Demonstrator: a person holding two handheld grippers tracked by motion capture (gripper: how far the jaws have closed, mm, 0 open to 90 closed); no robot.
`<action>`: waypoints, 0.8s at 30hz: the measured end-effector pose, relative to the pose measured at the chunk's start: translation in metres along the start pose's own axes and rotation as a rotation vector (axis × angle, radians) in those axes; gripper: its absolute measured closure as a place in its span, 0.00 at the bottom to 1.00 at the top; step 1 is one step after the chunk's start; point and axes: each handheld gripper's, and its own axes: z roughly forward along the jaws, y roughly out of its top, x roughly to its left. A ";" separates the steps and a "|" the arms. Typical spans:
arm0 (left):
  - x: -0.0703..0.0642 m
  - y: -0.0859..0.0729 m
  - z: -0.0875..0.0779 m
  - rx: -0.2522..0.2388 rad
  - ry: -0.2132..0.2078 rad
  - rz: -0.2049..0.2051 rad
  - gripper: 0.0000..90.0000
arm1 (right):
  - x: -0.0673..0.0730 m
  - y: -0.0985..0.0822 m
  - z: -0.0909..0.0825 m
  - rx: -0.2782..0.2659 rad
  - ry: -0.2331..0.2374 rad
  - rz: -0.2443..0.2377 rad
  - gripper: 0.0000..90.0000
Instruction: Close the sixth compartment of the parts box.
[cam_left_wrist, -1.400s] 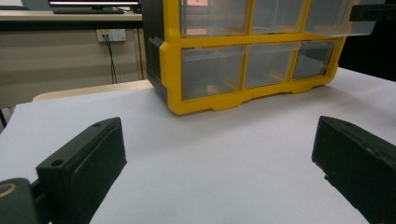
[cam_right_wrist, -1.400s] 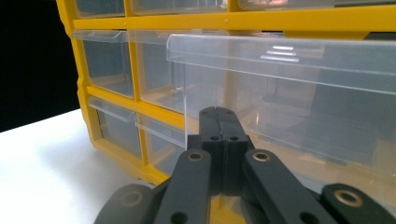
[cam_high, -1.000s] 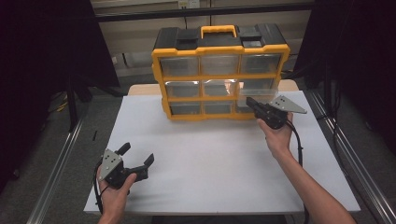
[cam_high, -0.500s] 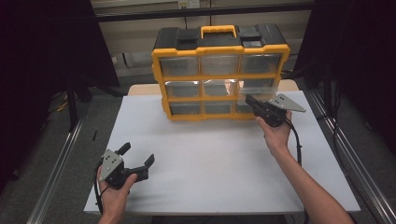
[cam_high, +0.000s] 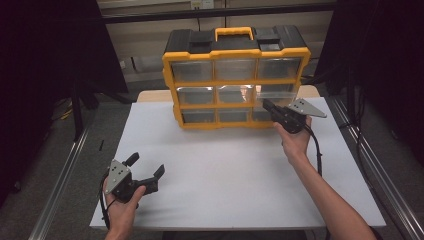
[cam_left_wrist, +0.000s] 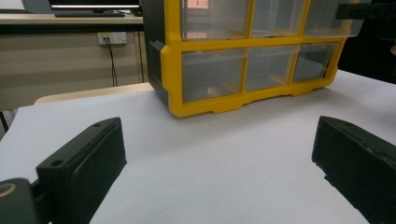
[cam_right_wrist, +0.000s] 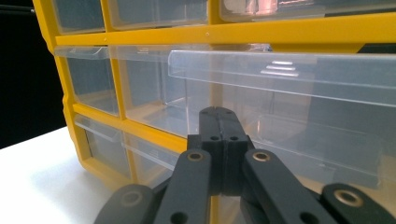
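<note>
The yellow organizer (cam_high: 235, 80) is standing near the far edge of the bench (cam_high: 230, 175), its clear drawers facing the person. The right gripper (cam_high: 267, 106) is resting against the middle-row right drawer (cam_right_wrist: 289, 88), which is sticking out of the frame; its jaws are pressed together with nothing visible between them. The left gripper (cam_high: 146, 166) is sitting near the front left corner, spread wide and holding nothing.

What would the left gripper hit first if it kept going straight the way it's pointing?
Probably the yellow drawer organizer, around its bottom row. The left gripper stands open, with bare white table ahead; depth is hard to judge.
</note>
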 end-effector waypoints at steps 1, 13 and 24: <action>0.000 0.000 0.000 0.000 0.000 0.000 0.03 | 0.000 0.000 0.000 0.000 0.000 0.000 1.00; 0.000 -0.001 0.001 -0.007 -0.004 -0.001 0.03 | -0.002 0.001 0.006 -0.010 -0.006 0.013 1.00; 0.000 -0.001 0.001 -0.009 -0.008 -0.003 0.03 | -0.004 0.000 0.011 -0.019 -0.022 0.037 1.00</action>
